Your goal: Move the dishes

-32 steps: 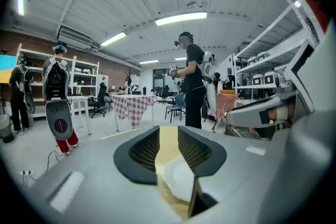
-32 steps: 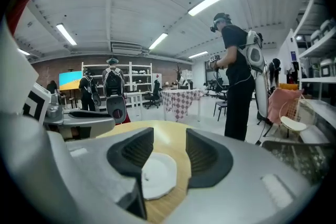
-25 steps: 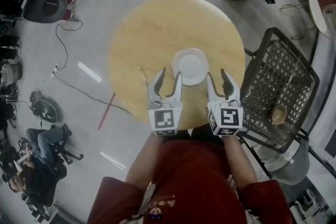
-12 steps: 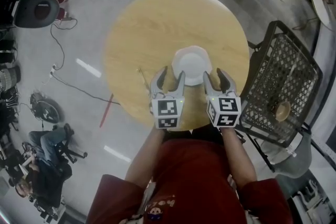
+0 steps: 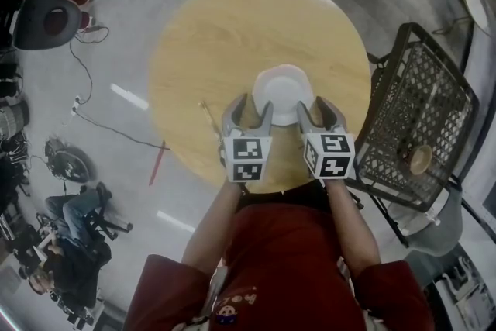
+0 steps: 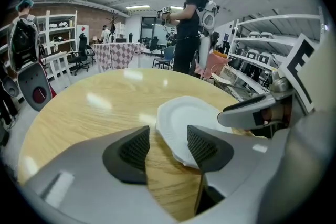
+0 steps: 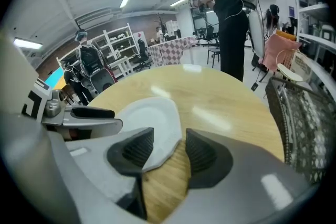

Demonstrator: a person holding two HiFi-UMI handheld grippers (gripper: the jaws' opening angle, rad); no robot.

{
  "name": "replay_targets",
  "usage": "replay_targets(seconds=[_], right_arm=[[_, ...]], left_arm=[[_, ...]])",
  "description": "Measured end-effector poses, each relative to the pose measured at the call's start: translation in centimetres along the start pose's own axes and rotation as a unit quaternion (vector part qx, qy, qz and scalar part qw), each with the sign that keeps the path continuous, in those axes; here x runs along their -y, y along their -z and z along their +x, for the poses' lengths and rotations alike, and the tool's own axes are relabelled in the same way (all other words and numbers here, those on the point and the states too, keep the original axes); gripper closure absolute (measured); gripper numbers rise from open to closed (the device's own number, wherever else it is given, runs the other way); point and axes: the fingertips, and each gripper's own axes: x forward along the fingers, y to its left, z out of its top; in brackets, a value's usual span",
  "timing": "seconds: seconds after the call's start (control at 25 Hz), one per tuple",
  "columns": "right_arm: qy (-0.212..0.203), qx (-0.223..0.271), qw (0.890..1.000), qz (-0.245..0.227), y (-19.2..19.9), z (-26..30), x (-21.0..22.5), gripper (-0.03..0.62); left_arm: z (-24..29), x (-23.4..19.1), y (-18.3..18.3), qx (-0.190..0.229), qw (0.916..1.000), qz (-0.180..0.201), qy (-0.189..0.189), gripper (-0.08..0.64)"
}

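White round plate (image 5: 283, 93) lay flat on round light-wood table (image 5: 209, 35), toward table's near edge, a bit right of centre. L gripper (image 5: 253, 105) low over table at plate's left rim; jaws just been opening, stood wide apart, rim poking into gap by inner jaw, pads not pressing, nothing held. R gripper (image 5: 315, 105) at plate's right rim, jaws also apart, rim in gap by inner jaw, no grip. Both pointed down and fwd across table. Black wire-mesh basket (image 5: 422, 97) just right of table, w/ small tan wooden bowl (image 5: 420, 159) inside. Standing person in dark clothes (image 6: 189, 23) beyond table's far edge.
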Motion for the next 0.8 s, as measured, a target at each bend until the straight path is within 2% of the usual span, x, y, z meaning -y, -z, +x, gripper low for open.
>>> replay_targets(seconds=[0.32, 0.8], right_arm=[[0.006, -0.010, 1.000, 0.001, 0.5, 0.5, -0.2, 0.437], [0.023, 0.009, 1.000, 0.007, 0.2, -1.2, 0.9, 0.449]], left_arm=[[0.7, 0.4, -0.1, -0.010, 0.9995, 0.031, -0.003, 0.337], [0.0, 2.1, -0.9, 0.002, 0.9990, 0.045, 0.007, 0.344]])
